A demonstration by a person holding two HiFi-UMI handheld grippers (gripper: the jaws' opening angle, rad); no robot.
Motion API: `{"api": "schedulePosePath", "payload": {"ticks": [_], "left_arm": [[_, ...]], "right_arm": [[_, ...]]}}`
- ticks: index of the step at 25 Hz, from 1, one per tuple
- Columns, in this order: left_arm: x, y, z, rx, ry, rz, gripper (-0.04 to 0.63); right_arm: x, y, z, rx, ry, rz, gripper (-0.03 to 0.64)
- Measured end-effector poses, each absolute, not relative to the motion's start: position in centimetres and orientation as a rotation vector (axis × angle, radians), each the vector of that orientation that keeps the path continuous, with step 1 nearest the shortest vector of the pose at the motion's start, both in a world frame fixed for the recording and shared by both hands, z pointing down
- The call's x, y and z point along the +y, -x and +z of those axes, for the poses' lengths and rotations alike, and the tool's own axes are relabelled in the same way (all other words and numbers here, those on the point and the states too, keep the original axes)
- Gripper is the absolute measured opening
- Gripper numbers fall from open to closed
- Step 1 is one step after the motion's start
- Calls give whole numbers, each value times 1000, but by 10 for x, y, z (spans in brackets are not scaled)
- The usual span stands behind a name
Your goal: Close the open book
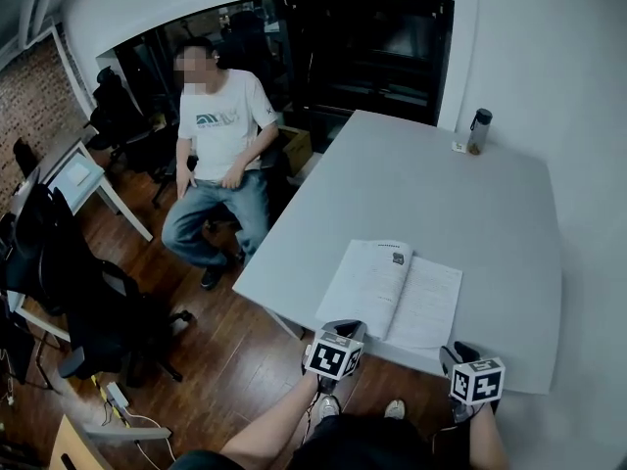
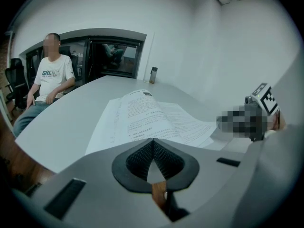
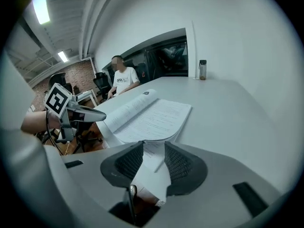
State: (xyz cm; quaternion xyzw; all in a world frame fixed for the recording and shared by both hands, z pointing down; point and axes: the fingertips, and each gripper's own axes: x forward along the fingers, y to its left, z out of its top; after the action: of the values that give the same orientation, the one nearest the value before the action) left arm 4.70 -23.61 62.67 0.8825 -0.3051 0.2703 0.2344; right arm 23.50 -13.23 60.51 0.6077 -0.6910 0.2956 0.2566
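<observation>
An open book (image 1: pixel 397 292) lies flat on the white table (image 1: pixel 490 213) near its front edge, pages up; it also shows as the book (image 2: pixel 147 115) and the book (image 3: pixel 147 115). My left gripper (image 1: pixel 343 331) sits at the book's near left corner, and the left gripper (image 2: pixel 153 142) has its jaws shut with nothing between them. My right gripper (image 1: pixel 458 353) is at the book's near right corner. The right gripper (image 3: pixel 153 148) has its jaws partly apart with a white page corner between them; the pads do not visibly press on it.
A dark bottle (image 1: pixel 479 130) stands at the table's far right beside a small item. A person (image 1: pixel 220 145) sits on a chair past the table's left side. Office chairs (image 1: pixel 88 311) and a desk (image 1: pixel 73 179) fill the wooden floor at left. A wall runs behind the table.
</observation>
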Motion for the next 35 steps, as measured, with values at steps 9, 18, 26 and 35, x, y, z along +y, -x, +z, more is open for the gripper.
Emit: {"api": "schedulePosePath", "payload": {"ticks": [9,18,26,35], "left_arm": [[-228,-55,617,-842,-2425,732,5],[-211,-88,608,-807,-2453,729,6],[-203,-122,574,-756,-2549,623,5],[-234,-75,588,-908,-2493,671,6]], "right_arm": [[-155,-258,567,-1837,-1796,672,5],[-188,-203,576,-1984,-1539,611,5],[-200,-203,585,-2026,-1497,632,5],[-194,-250,585,-1934,-1653,662,5]]}}
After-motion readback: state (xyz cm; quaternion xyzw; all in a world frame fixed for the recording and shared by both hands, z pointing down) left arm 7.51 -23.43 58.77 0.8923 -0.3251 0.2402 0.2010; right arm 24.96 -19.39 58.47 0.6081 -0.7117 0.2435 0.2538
